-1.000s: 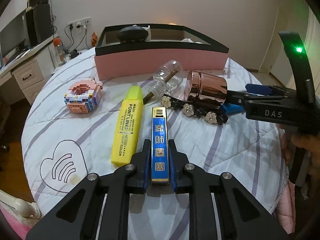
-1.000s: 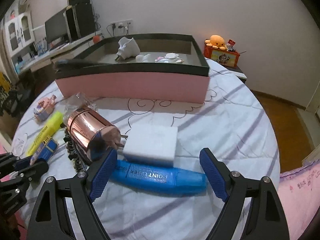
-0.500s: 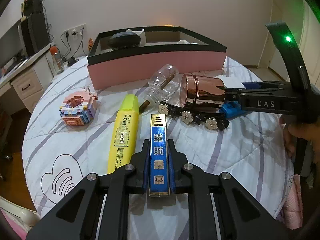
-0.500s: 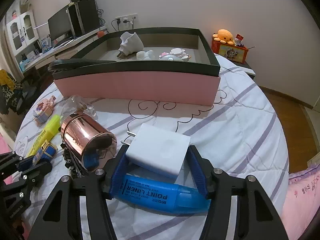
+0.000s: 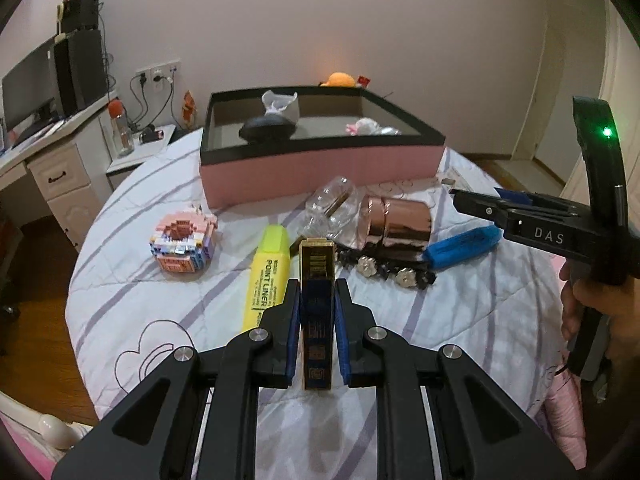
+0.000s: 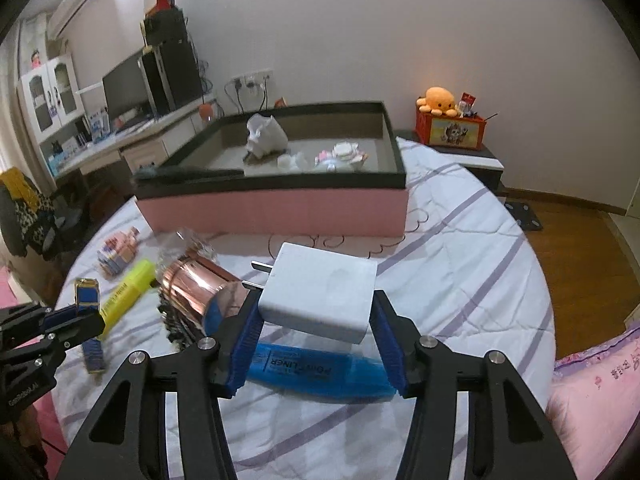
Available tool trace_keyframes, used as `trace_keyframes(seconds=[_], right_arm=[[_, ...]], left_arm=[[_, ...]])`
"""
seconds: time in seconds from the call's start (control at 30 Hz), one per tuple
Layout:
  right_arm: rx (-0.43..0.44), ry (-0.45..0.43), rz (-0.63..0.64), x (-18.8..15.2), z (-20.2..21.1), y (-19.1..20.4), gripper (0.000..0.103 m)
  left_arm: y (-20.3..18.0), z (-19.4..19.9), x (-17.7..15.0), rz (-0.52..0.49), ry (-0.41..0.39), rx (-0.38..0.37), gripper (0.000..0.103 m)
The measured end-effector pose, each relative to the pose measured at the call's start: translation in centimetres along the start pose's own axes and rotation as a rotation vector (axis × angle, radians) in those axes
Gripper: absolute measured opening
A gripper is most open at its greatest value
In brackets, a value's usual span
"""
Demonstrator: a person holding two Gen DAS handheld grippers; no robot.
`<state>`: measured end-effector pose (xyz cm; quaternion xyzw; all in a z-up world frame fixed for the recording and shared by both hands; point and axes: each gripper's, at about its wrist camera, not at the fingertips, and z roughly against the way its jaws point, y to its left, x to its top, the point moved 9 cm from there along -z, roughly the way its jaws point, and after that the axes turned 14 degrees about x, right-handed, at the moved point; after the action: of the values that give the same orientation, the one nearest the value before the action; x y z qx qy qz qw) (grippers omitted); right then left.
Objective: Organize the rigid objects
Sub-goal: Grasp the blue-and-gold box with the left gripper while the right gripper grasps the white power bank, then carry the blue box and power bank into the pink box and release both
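Note:
My left gripper point(image 5: 316, 292) is shut on a blue-and-gold bar point(image 5: 316, 264) and holds it above the striped bedspread point(image 5: 460, 312). In the right wrist view, my right gripper point(image 6: 315, 305) has a white plug charger point(image 6: 320, 288) between its blue pads. The jaws are closing, the pads press the charger's sides, and it hangs clear of the blue highlighter point(image 6: 316, 372) below. The pink box with a black rim point(image 6: 272, 210) stands beyond both grippers with several small items inside. The left gripper point(image 6: 68, 320) with its bar point(image 6: 86, 290) shows at the left edge of that view.
On the bedspread lie a yellow highlighter point(image 5: 268, 276), a copper cup on its side point(image 5: 400, 228), a clear bottle point(image 5: 332, 208), a black flowered clip point(image 5: 384, 270) and a pink block donut point(image 5: 182, 246). A desk point(image 5: 60, 160) stands left of the bed.
The right jaws closed from wide open onto the charger and raised it off the bed. The left gripper rose with the bar, which now hangs above the cloth.

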<state>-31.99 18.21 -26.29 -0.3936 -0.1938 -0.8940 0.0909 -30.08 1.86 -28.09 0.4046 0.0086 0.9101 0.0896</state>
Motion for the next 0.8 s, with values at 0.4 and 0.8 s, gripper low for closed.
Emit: trace_keyframes(seconds=[0.4,0.8], right_arm=[[0.054,-0.166,0.042,2.3,4.8,3.2,0.055],[0.083,-0.253,0.067,3.5,7.6,5.4,0.055]], left_arm=[[0.4,3.1,1.4,0.017,-0.072,0.013,0.015],[2.3,7.1,4.0,0.055,-0.174,0.095,0.015]])
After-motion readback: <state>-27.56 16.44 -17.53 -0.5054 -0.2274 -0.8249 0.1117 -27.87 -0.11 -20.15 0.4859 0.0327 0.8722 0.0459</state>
